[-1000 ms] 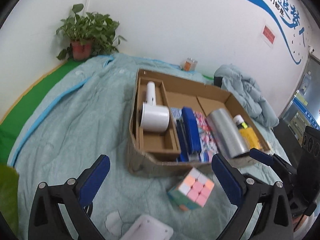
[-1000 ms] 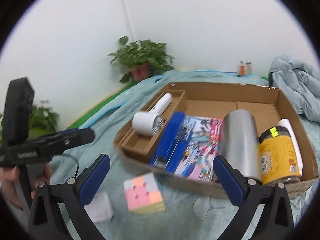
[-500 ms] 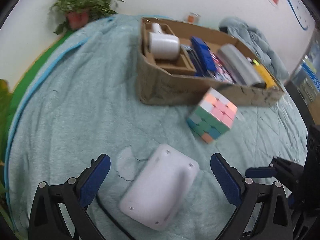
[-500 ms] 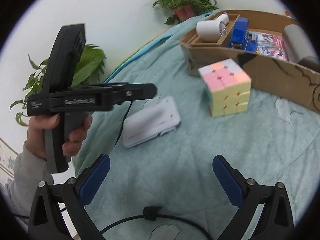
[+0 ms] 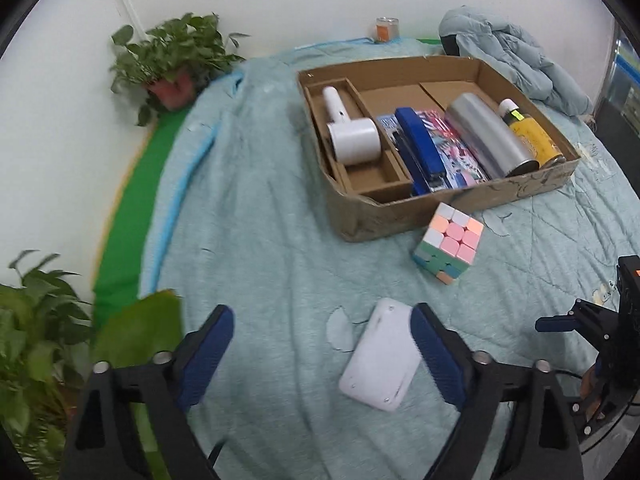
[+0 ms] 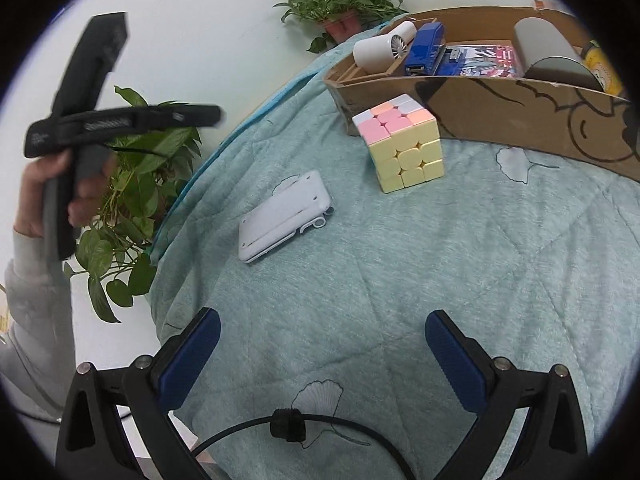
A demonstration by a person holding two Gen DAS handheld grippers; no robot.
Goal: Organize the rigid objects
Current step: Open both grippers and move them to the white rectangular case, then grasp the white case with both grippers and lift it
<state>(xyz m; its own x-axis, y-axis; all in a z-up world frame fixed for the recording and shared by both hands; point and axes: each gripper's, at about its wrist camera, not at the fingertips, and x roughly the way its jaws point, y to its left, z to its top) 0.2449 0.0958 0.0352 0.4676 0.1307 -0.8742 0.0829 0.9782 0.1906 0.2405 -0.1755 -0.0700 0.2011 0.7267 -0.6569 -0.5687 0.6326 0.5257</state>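
Note:
A pastel puzzle cube [image 5: 449,246] [image 6: 401,143] rests on the teal quilt just in front of the cardboard box [image 5: 404,216] [image 6: 496,114]. A flat white device [image 5: 380,366] [image 6: 284,216] lies nearer to me on the quilt. Inside the box are a white handheld fan [image 5: 352,136], a blue stapler [image 5: 420,148], a silver cylinder [image 5: 490,140] and a yellow bottle [image 5: 530,138]. My left gripper [image 5: 322,356] hangs open above the quilt, the white device beside its right finger. My right gripper [image 6: 320,356] is open and empty, well short of the cube.
Potted plants [image 5: 176,60] [image 6: 132,200] stand along the wall and at the quilt's left edge. A crumpled blue jacket [image 5: 516,60] lies behind the box, and a small jar [image 5: 387,29] sits by the wall. A hand [image 6: 80,184] holds the left gripper's handle. A black cable [image 6: 286,424] crosses near me.
The left gripper has risen and pulled back, so the box, cube and white device sit farther off. The right gripper shifted slightly; both stay open and empty.

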